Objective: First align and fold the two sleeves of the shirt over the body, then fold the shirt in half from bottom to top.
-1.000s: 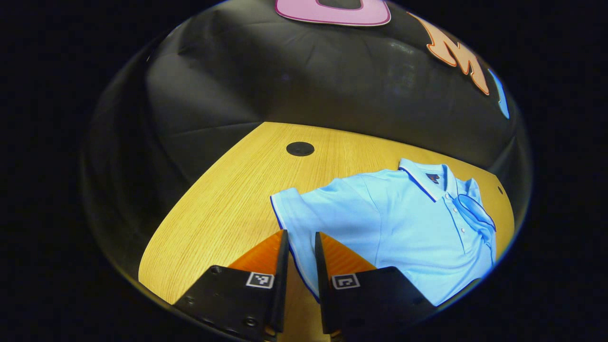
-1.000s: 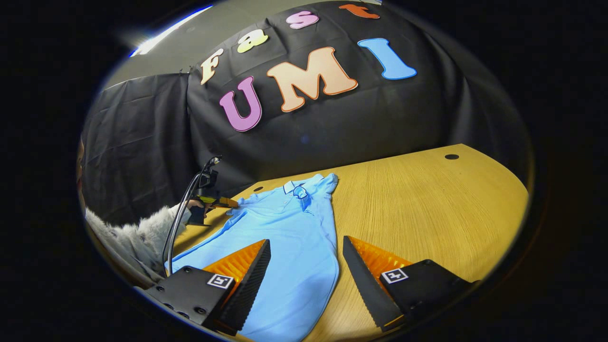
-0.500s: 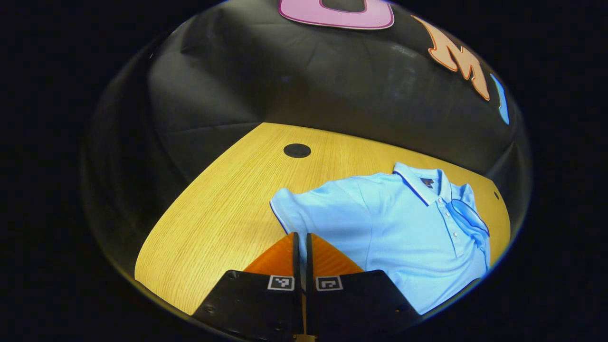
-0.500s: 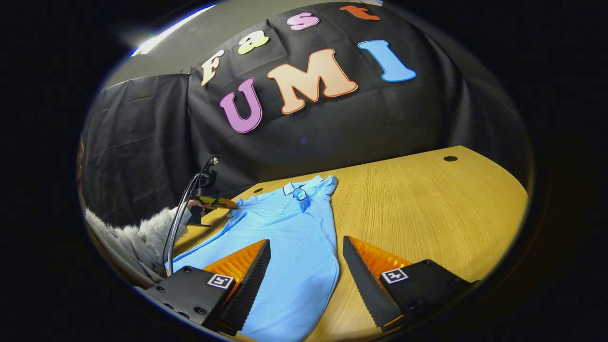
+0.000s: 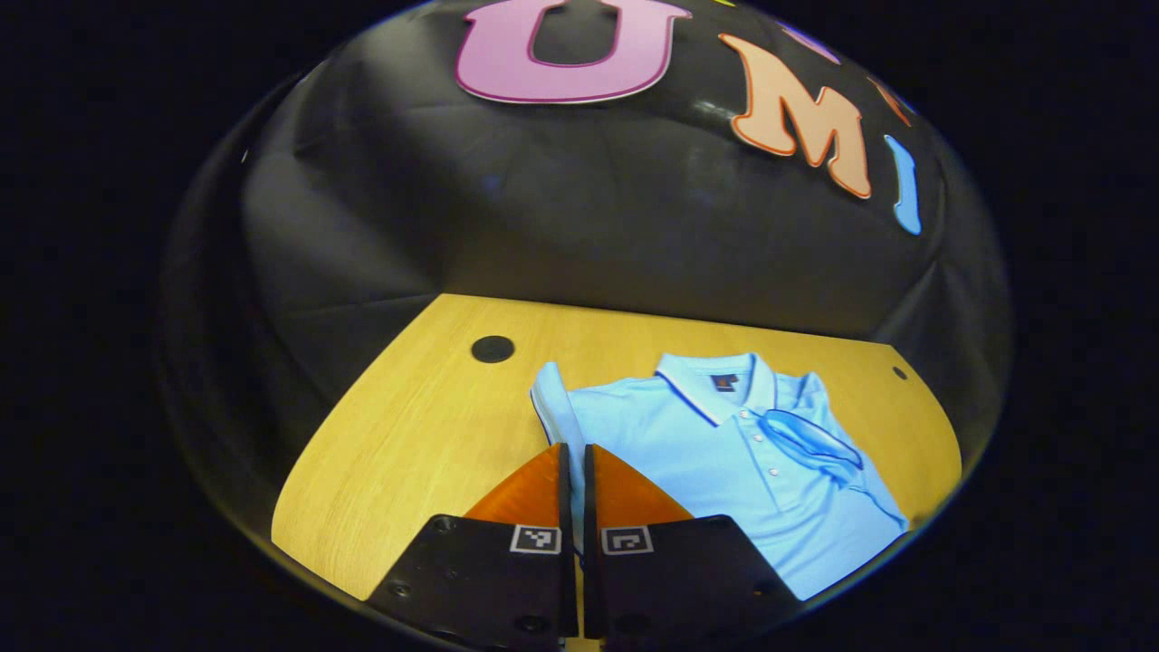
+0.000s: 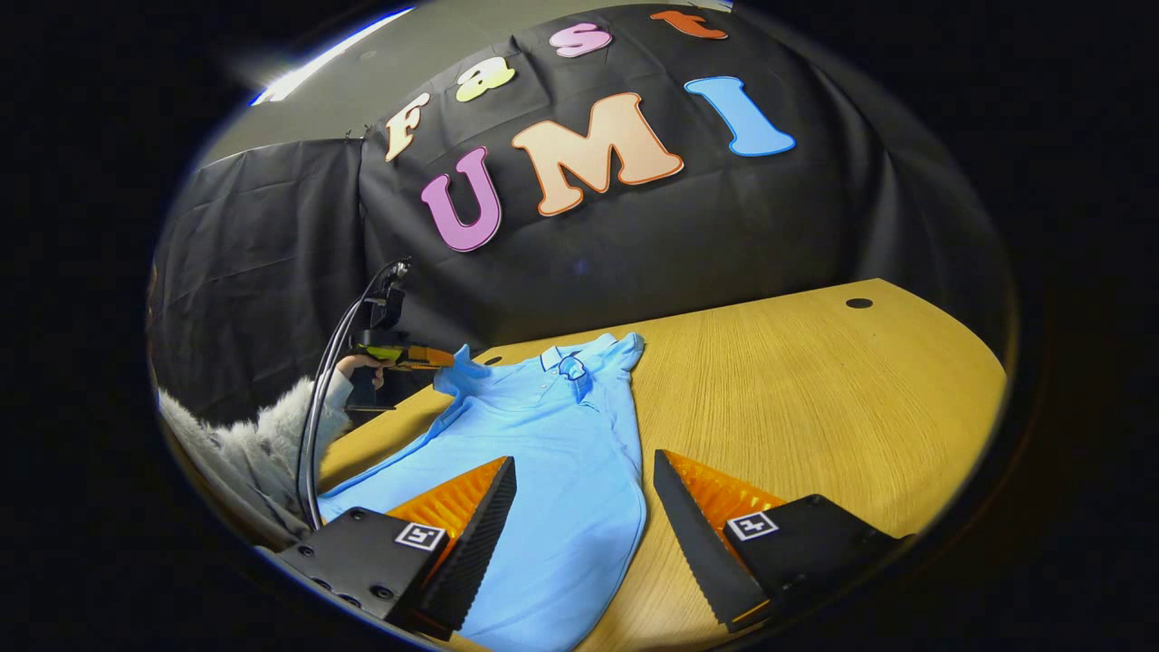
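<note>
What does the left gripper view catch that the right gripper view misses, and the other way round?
Left gripper view: close up, the left gripper pinching the shirt's sleeve, and the collar buttons.

Right gripper view: the open right gripper over the shirt's lower part, plus, farther off, the hand and fuzzy sleeve holding the other gripper, with the shirt sleeve raised off the table.

Both: the blue shirt lying on the wooden table.

There was one light blue polo shirt [image 6: 543, 471] on one yellow wooden table [image 6: 815, 398]. There were two grippers, the left gripper [image 5: 572, 453] and the right gripper [image 6: 579, 471]. The table had two small black round holes.
</note>
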Available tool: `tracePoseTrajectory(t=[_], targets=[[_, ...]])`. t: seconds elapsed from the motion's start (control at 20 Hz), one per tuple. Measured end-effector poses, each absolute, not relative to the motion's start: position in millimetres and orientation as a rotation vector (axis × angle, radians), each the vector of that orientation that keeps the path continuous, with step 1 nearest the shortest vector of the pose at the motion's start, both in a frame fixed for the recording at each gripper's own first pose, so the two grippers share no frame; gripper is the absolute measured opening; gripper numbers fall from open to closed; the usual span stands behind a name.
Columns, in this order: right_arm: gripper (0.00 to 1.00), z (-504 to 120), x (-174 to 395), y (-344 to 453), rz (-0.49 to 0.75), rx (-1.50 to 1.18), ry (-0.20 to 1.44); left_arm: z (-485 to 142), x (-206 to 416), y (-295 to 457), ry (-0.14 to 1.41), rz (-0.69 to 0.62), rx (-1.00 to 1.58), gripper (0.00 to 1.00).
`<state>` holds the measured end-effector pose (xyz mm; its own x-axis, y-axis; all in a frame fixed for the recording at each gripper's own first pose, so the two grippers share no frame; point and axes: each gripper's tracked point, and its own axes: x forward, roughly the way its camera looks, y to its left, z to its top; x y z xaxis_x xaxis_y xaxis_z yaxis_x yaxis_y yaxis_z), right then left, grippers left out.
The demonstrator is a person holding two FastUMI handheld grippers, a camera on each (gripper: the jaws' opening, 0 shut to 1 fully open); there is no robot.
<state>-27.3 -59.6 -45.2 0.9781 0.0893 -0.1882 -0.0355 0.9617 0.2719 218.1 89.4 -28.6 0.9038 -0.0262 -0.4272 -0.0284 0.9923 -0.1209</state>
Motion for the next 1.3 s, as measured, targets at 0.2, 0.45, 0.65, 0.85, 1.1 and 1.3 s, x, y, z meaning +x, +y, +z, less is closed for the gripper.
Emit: tracePoseTrajectory(t=[0.2, 0.45, 0.65, 0.85, 1.1, 1.3], targets=[[0.97, -46, -29, -61, 0.06, 0.264, 0.203, -26, 212, 22, 0.469, -0.145, -0.124, 0.02], [0.97, -47, -29, -60, 0.069, 0.261, 0.21, -28, 207, -40, 0.509, -0.266, -0.078, 0.02], [0.97, -48, -29, -59, 0.079, 0.257, 0.216, -46, 208, -61, 0.541, -0.296, -0.012, 0.02], [0.97, -48, -30, -60, 0.083, 0.263, 0.221, -65, 213, -72, 0.578, -0.296, 0.028, 0.03], [0.97, -51, -28, -60, 0.08, 0.262, 0.229, -71, 216, -81, 0.585, -0.312, 0.023, 0.1], [0.97, -51, -29, -58, 0.082, 0.261, 0.233, -66, 208, -72, 0.566, -0.278, 0.037, 0.1]])
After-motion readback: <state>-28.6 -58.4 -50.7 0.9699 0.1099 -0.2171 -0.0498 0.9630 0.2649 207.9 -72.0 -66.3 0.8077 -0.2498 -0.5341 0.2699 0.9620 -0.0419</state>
